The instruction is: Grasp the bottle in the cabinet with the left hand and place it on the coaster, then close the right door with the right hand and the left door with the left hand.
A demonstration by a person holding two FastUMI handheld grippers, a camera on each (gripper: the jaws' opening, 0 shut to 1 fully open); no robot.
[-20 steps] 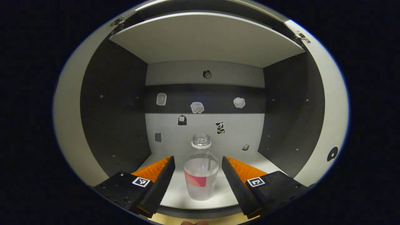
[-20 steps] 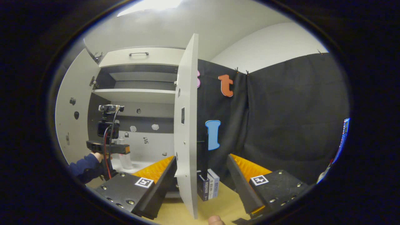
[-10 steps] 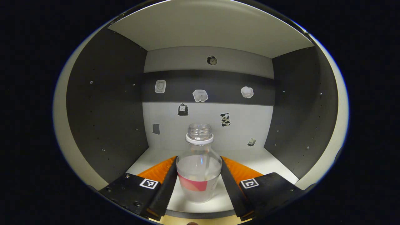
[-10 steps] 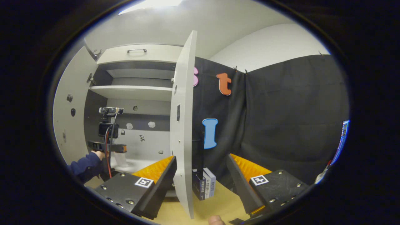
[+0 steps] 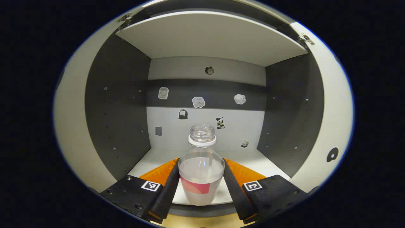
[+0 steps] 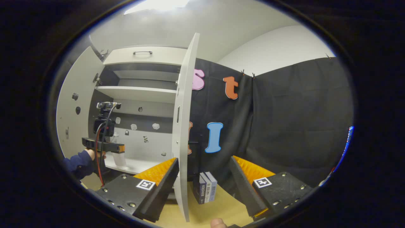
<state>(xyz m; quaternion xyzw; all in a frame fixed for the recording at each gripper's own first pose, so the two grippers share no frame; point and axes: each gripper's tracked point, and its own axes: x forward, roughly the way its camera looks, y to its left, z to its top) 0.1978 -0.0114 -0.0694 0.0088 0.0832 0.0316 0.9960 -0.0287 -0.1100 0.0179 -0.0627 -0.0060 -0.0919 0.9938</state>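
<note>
In the left gripper view a clear capless bottle point(image 5: 201, 177) with a pink label stands upright at the front edge of the cabinet's lower shelf point(image 5: 253, 160). My left gripper point(image 5: 201, 162) is shut on it, both orange-backed fingers pressing its sides. In the right gripper view the same left gripper point(image 6: 102, 146) and the bottle point(image 6: 119, 159) show farther off at the cabinet mouth, held by a hand in a blue sleeve point(image 6: 77, 163). My right gripper point(image 6: 202, 177) is open and holds nothing. The open right door point(image 6: 183, 126) stands edge-on just right of its left finger.
The left door point(image 6: 76, 107) is swung wide open. An upper shelf point(image 5: 208, 34) spans the cabinet above the bottle. Small stickers dot the back wall point(image 5: 205, 133). Three books point(image 6: 206, 191) stand on the wooden tabletop point(image 6: 221, 209) right of the right door.
The left gripper's fingers went from wide apart to shut on the bottle, then drew back with it toward the shelf's front edge. The right gripper barely shifted.
</note>
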